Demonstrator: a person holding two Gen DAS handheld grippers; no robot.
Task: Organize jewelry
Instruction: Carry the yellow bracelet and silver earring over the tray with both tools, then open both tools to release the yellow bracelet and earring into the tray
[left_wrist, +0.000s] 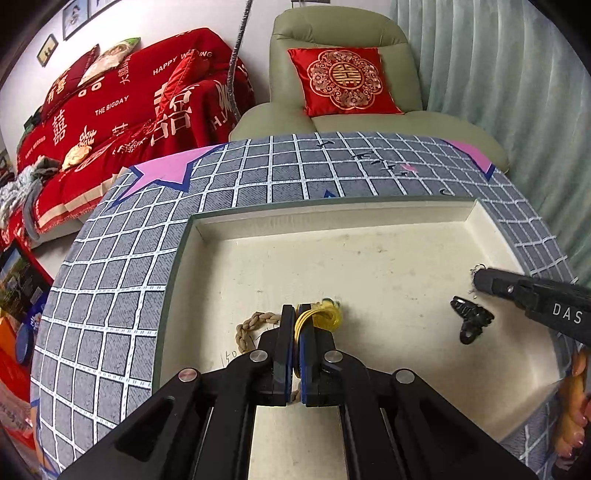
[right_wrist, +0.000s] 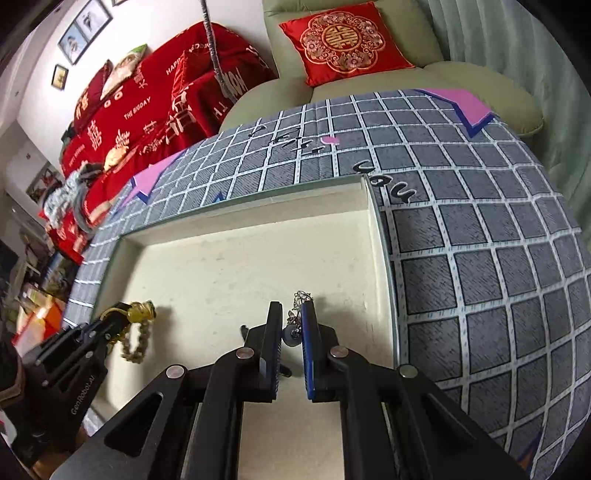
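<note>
Left wrist view: our left gripper nearest, fingers clamped on yellow-gold jewelry piece over cream tray; braided tan cord just left of fingers on tray floor; black clip lies to right, near our right gripper

Right wrist view: our right gripper pinches silver chain piece over tray near its right wall; grid-pattern cloth surrounds tray

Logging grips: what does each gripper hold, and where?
Left gripper pinches the yellow bracelet by its band. Right gripper pinches the silver chain piece mid-length.
</note>
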